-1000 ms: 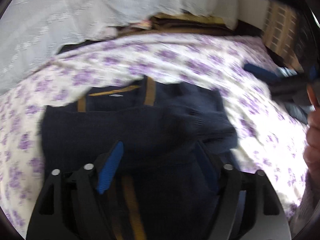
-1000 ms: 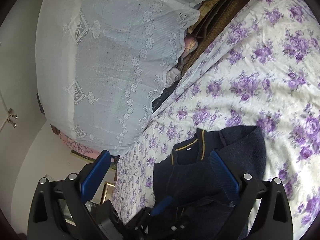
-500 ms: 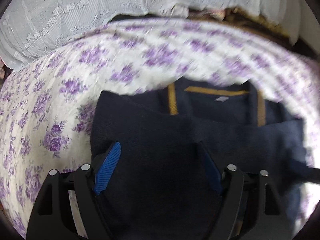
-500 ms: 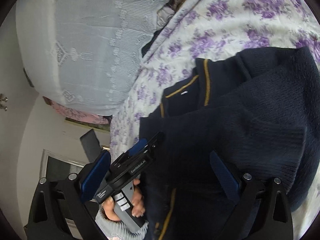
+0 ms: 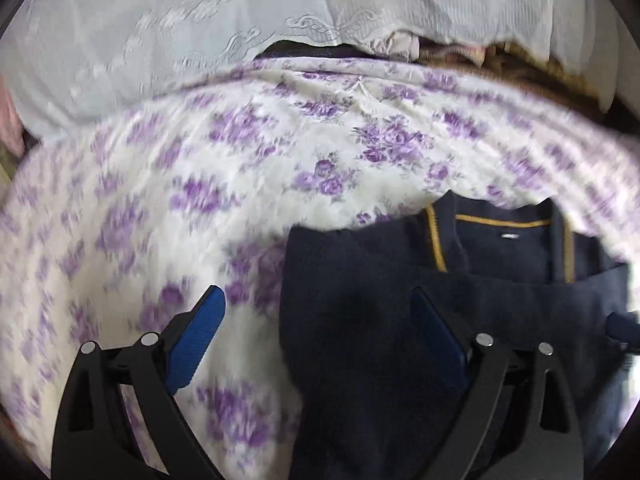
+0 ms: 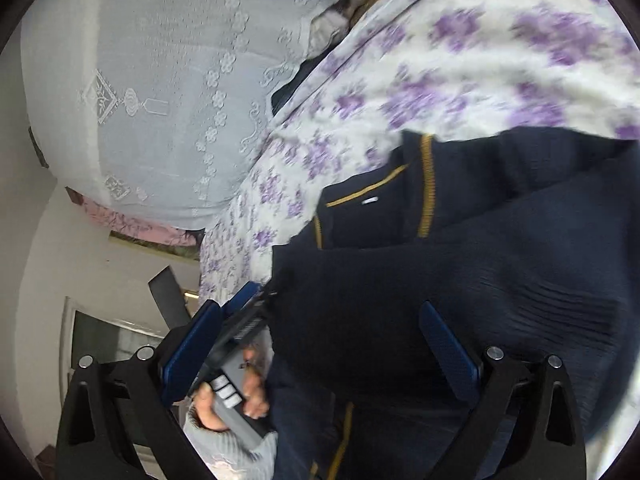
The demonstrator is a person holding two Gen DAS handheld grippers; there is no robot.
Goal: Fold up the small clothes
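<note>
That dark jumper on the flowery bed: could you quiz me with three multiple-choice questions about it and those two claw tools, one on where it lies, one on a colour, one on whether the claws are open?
1. Where does the navy sweater lie?
A. On the floral bedsheet
B. On a wooden chair
C. In a basket

2. What colour is the trim at its collar?
A. Red
B. Mustard yellow
C. White

3. How do the left gripper and right gripper stand?
A. Both shut on the cloth
B. One open, one shut
C. Both open, holding nothing

Answers:
1 A: purple-flowered sheet shows all round the sweater.
2 B: yellow stripes edge the neckline in both views.
3 C: each view shows its blue pads wide apart with nothing pinched between them.
</note>
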